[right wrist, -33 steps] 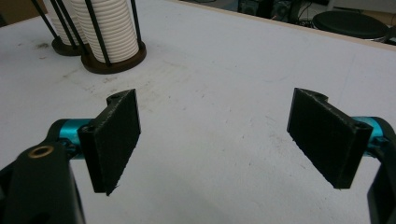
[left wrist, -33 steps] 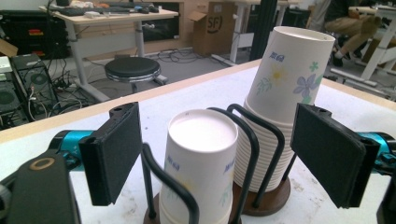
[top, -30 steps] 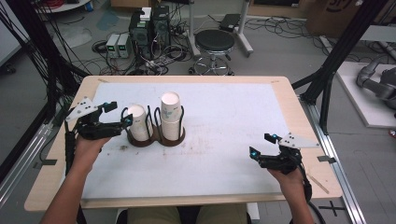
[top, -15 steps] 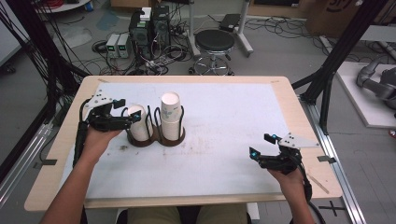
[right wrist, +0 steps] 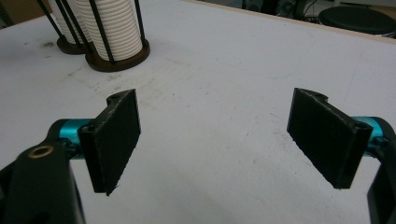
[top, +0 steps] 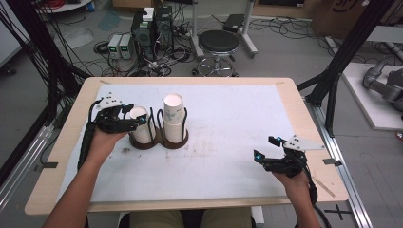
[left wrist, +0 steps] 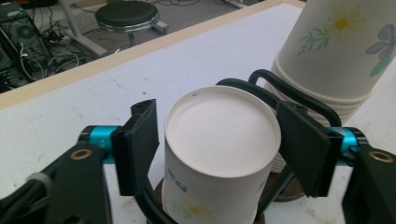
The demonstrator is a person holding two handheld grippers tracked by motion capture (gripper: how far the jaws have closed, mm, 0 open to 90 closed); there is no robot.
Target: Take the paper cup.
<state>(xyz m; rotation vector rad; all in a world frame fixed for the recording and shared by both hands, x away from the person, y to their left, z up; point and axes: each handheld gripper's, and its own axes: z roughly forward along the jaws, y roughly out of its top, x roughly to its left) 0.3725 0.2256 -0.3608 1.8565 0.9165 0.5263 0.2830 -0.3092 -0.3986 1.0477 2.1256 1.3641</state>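
Your left tongs (left wrist: pixel 219 154) have just closed on the short paper cup (left wrist: pixel 219 154); your right tongs (right wrist: pixel 224 144) hover wide open, empty, above the table (right wrist: pixel 224 70).

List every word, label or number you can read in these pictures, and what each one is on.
None can be read for certain.
Blue print low on the paper cup: cut off by the cup's curve, not legible.
Dark marking on the cardboard box: cropped and blurred.
The cup stack bears painted flowers, no words.

— What did our grippers look like?
— We had black jaws with flat pads (right wrist: pixel 116 140), teal collars, brass screws; the left gripper (top: pixel 135 120) and right gripper (top: pixel 266 152) each carried a grey plate and black cable.
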